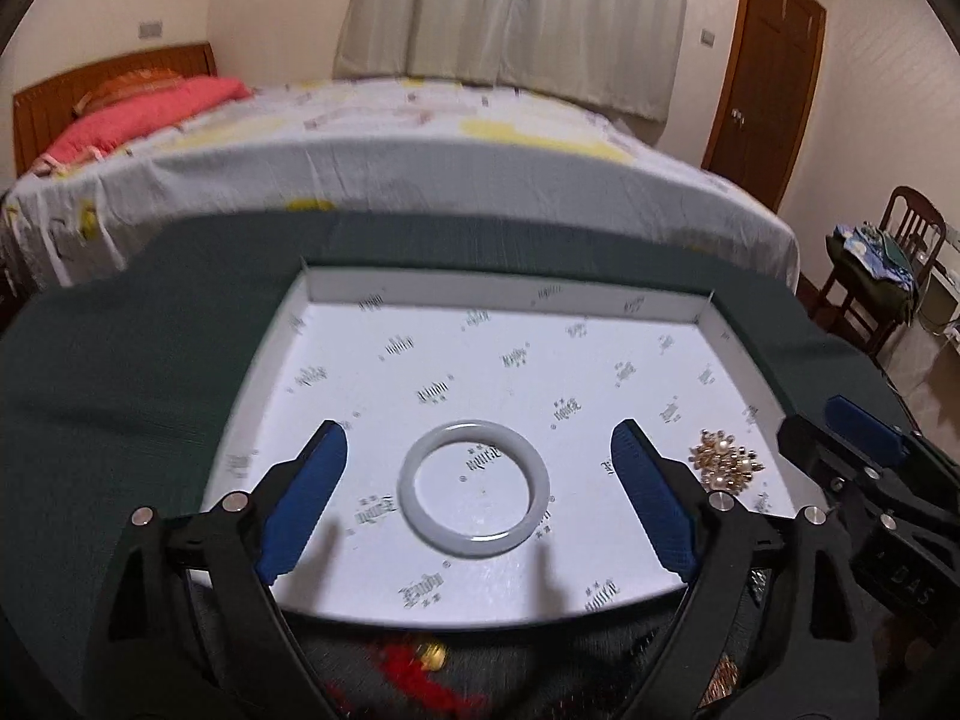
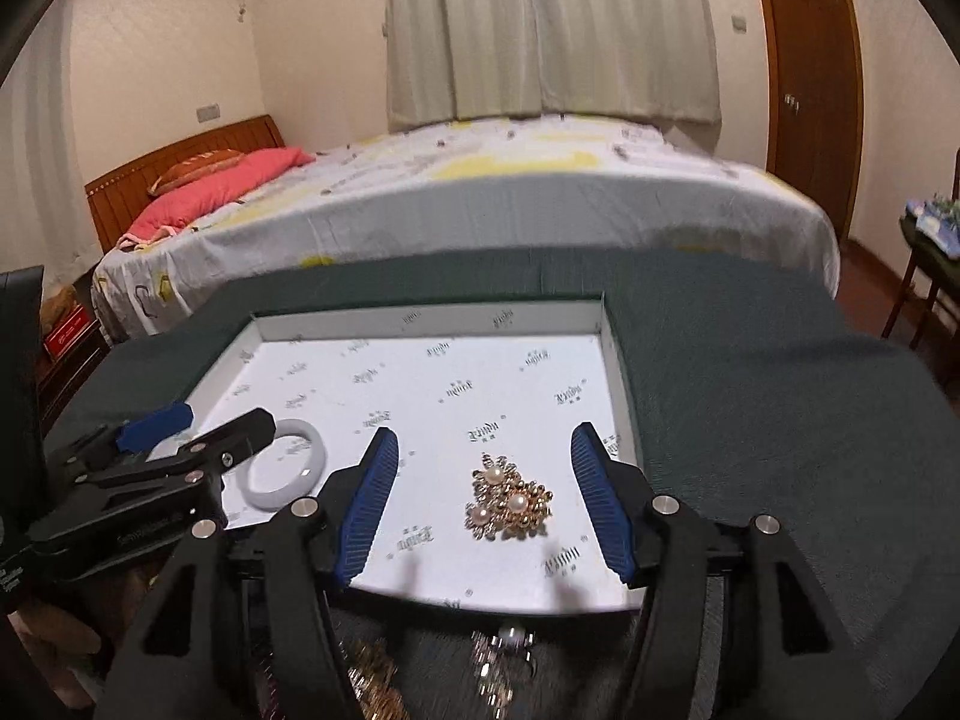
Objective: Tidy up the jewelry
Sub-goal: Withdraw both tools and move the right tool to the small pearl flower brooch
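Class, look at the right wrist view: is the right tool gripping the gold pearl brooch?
No, the right tool stands open, its fingers apart either side of the brooch.

— What sits ahead of the left claw (image 1: pixel 480 462)?

— A pale, milky white bangle (image 1: pixel 474 486), a smooth closed ring lying flat on the floor of the shallow white tray (image 1: pixel 510 294) with small printed logos. It rests between the two spread blue fingers, touching neither.

— And by the right claw (image 2: pixel 483 462)?

— A gold brooch (image 2: pixel 507 504), a cluster of small gold beads set with three pearls, lying flat on the same tray floor, between that claw's parted fingers and apart from both.

— How do the two pieces lie to each other?

— Well apart. The brooch lies right of the left claw's right finger; the bangle lies left of the right claw's left finger.
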`<state>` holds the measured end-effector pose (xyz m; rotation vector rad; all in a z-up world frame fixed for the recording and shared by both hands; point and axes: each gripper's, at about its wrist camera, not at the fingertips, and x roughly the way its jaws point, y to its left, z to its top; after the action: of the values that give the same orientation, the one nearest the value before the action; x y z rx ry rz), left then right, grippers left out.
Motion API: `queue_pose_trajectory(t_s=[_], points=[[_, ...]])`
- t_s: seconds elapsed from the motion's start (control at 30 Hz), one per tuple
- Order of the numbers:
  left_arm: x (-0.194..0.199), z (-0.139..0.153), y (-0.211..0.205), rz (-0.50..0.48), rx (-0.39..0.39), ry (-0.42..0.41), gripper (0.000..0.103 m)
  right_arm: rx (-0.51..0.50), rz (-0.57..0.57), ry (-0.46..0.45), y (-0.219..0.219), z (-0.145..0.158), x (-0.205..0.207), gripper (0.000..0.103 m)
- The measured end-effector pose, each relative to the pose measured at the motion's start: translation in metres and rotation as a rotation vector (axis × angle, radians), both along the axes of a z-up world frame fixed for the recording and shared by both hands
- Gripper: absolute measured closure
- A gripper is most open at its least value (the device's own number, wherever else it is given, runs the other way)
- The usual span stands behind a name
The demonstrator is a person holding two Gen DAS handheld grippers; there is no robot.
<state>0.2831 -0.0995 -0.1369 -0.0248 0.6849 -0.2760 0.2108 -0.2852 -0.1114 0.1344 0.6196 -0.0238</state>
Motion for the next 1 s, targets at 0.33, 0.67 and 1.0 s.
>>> queue_pose_trajectory(t_s=[0.33,0.67,1.0], points=[[-0.085,0.020,0.037,0.076,0.013,-0.102,0.015,-0.021,-0.012,-0.049,0.024,-0.001,-0.091,0.044],[-0.147,-0.001,0.082,0.152,0.041,-0.081,0.015,-0.039,0.021,0.008,0.051,-0.040,-0.135,0.045],[-0.168,-0.023,0.100,0.187,0.064,-0.031,0.015,-0.067,0.062,0.125,0.069,-0.057,-0.124,0.061]])
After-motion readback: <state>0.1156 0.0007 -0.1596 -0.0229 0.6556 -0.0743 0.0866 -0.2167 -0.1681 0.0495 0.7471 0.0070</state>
